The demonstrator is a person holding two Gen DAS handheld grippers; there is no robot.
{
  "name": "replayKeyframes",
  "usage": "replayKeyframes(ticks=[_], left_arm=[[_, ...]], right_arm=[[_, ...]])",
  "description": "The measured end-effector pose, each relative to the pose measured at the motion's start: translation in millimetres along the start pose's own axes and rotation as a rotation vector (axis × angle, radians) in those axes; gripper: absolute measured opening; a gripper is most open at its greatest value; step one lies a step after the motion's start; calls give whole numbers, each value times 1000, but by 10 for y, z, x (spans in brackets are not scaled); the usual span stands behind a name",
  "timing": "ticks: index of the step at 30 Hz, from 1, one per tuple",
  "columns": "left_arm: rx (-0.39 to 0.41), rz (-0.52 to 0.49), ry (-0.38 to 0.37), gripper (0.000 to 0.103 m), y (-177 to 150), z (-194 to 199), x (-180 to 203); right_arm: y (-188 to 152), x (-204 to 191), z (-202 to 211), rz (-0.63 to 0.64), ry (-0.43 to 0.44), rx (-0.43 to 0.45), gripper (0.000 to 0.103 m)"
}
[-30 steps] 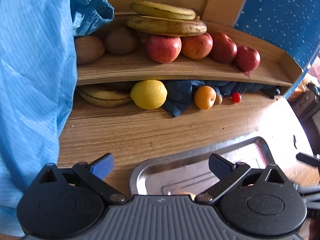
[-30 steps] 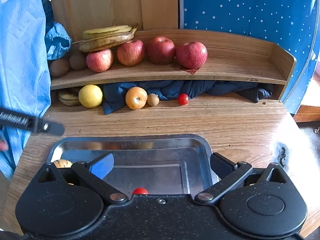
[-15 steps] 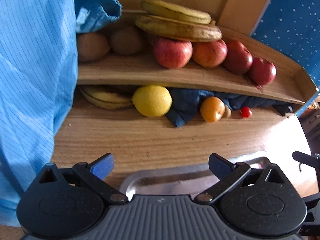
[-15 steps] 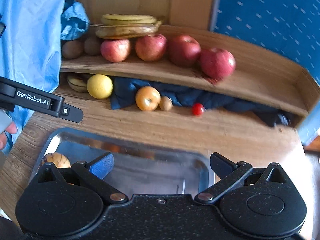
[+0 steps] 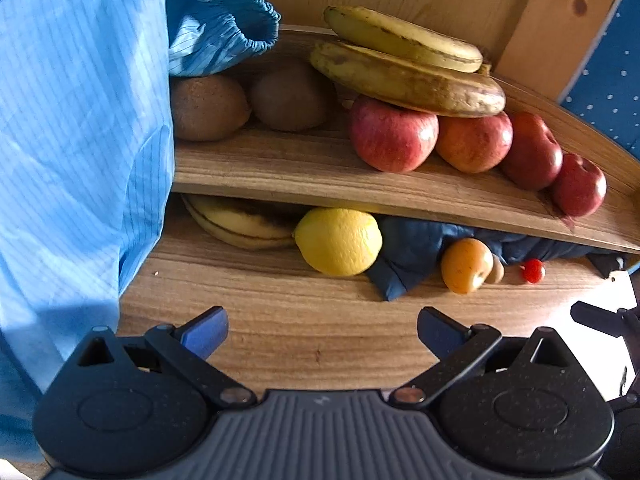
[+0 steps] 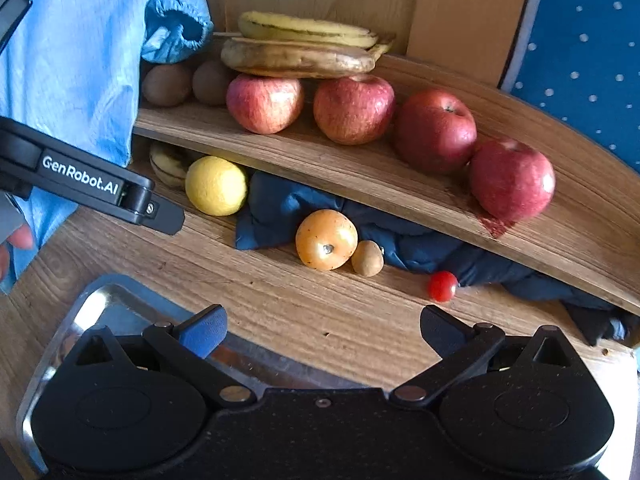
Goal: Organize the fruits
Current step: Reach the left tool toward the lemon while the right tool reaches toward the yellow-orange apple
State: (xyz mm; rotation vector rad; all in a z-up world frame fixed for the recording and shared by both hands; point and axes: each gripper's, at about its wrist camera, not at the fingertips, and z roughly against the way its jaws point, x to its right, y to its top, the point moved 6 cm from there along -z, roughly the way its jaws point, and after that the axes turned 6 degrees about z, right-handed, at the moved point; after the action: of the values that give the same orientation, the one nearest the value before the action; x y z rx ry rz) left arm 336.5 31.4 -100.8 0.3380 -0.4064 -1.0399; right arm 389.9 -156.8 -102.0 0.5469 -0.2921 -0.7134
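both tools empty, fingers spread: left gripper is facing the lemon at frame centre, right gripper is sitting over the tray lower left, likely the drop spot. apples are lining the shelf above.

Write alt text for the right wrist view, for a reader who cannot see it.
Open right gripper hovers over a wooden table, jaws empty. Ahead, a shelf holds four apples, bananas and kiwis; under it lie a lemon, an orange fruit and a cherry tomato. A metal tray sits lower left.
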Motion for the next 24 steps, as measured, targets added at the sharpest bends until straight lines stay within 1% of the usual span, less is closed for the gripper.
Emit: replayKeyframes(ticks=[2, 5, 7, 11, 16, 21, 24], left_arm=[[-3, 3, 10, 102, 35, -50, 5], [-7, 3, 20, 102, 84, -121, 17], [-10, 5, 25, 102, 116, -173, 24], [-3, 8, 29, 102, 179, -247, 41], [9, 16, 26, 102, 266, -326, 83], [5, 20, 11, 102, 323, -404, 126], [2, 16, 4, 102, 360, -471, 184]], right_arm=[[19, 13, -60, 19, 10, -2, 102], [51, 33, -121, 21, 63, 7, 102], [71, 38, -158, 28, 73, 12, 102], [123, 31, -211, 76, 72, 35, 102], [205, -27, -308, 174, 57, 60, 94], [298, -50, -416, 206, 54, 67, 87], [352, -52, -479, 223, 39, 69, 86]])
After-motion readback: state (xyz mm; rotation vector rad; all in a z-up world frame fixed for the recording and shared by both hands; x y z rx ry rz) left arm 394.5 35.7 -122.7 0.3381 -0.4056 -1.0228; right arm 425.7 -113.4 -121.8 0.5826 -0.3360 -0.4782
